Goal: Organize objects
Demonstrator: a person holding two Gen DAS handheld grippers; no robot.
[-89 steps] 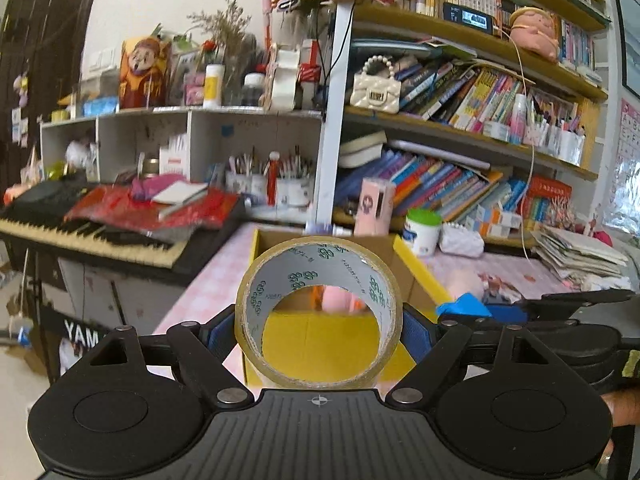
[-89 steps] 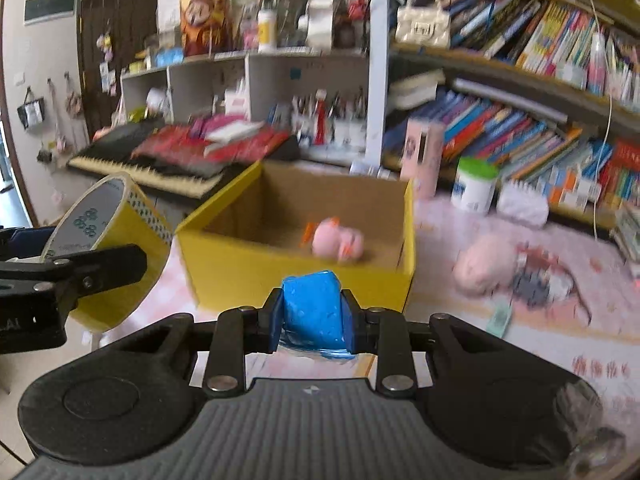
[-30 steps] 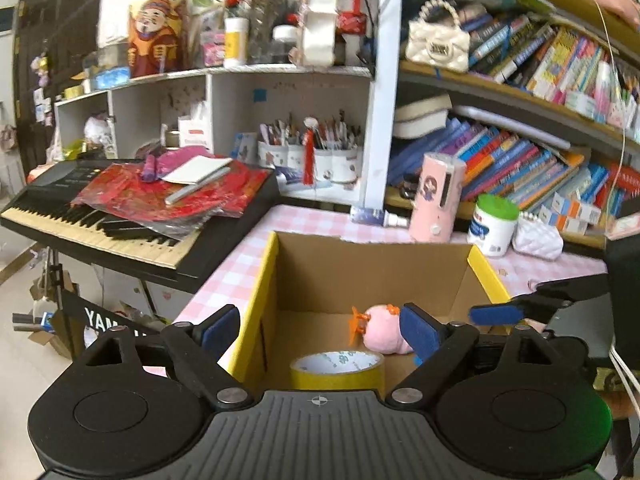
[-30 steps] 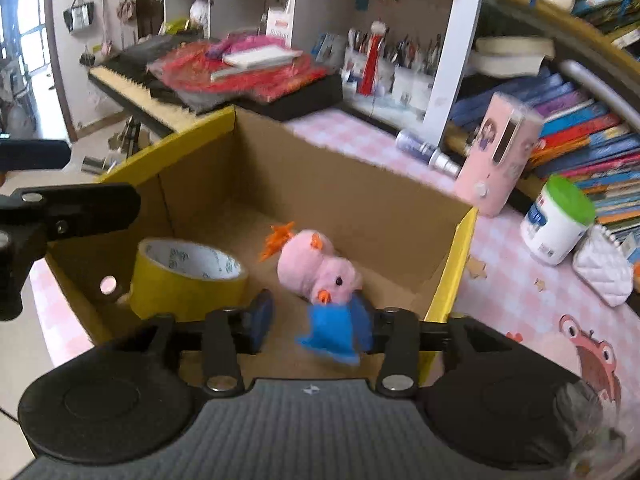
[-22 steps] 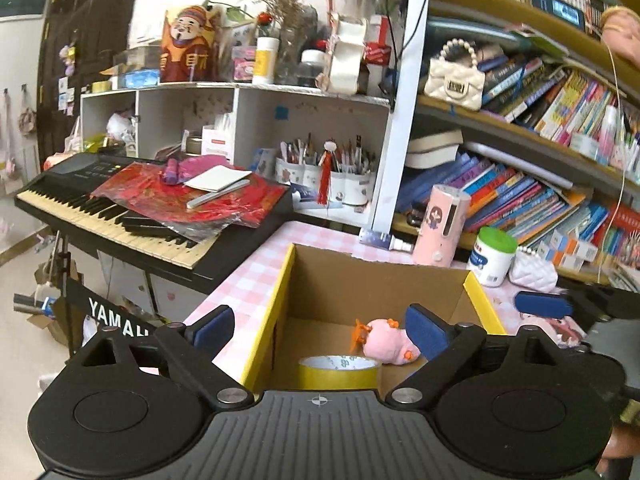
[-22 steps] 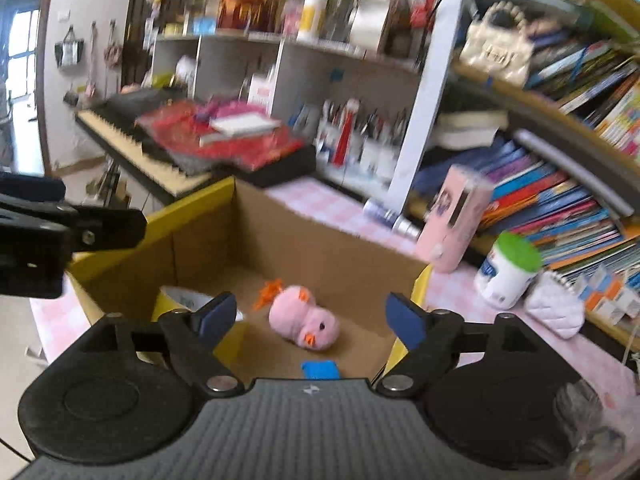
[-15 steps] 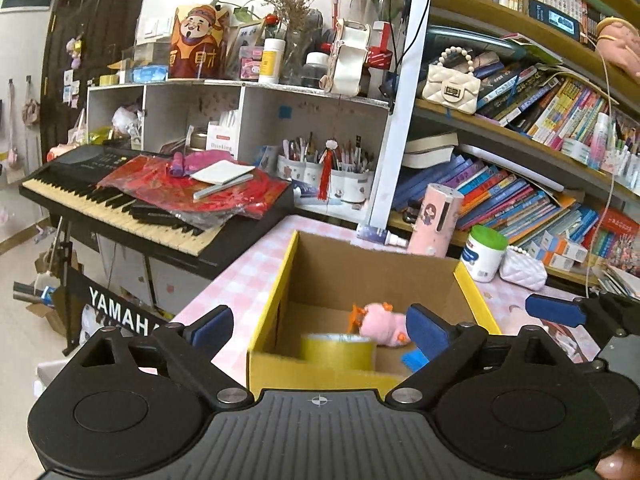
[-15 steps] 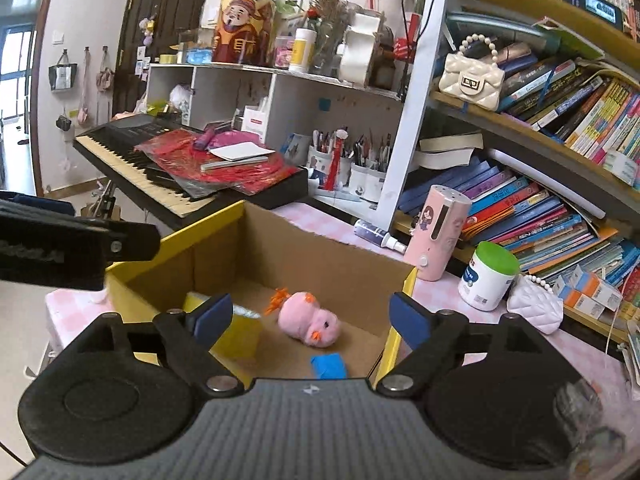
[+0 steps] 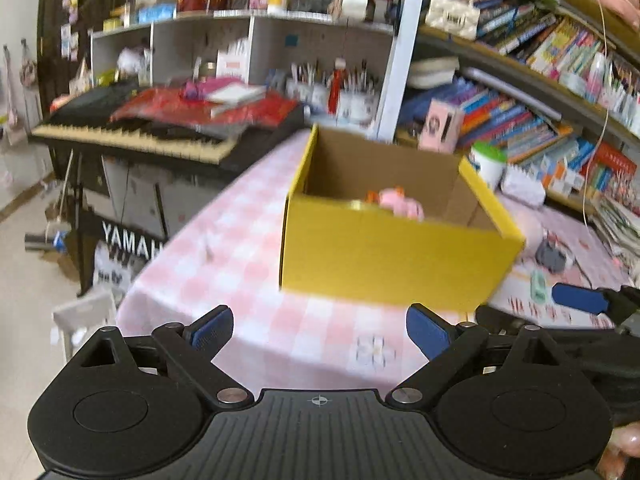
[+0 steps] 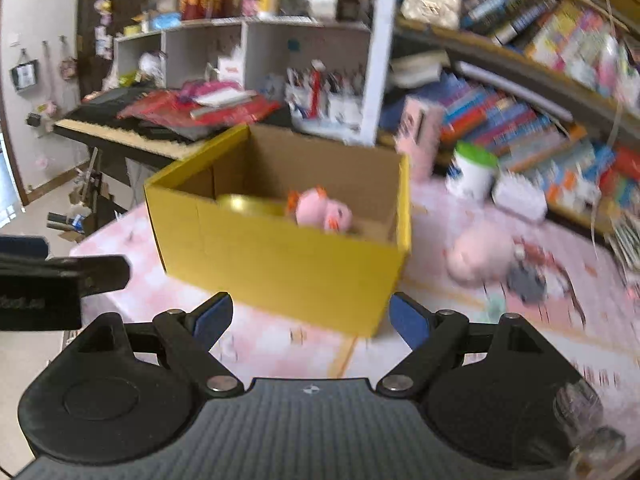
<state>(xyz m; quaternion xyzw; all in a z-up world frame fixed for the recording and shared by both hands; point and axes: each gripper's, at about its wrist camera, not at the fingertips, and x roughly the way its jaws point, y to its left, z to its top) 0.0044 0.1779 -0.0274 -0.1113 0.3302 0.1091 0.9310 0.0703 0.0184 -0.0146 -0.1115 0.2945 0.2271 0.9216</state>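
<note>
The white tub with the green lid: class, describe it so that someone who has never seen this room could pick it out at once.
Start at the yellow cardboard box on the pink checked tablecloth. Look past its far right corner towards the bookshelf: the tub stands upright on the cloth before the lowest row of books. It sits between a taller pink box and a white quilted pouch, and alone has a green lid.

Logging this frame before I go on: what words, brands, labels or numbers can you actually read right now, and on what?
"YAMAH", cut off at the table edge: white letters on the black keyboard stand.
Left gripper body: a pale print, too blurred to read.
Books, white jar, pink box: print too small or blurred to read.
Yellow box: no text visible.
</note>
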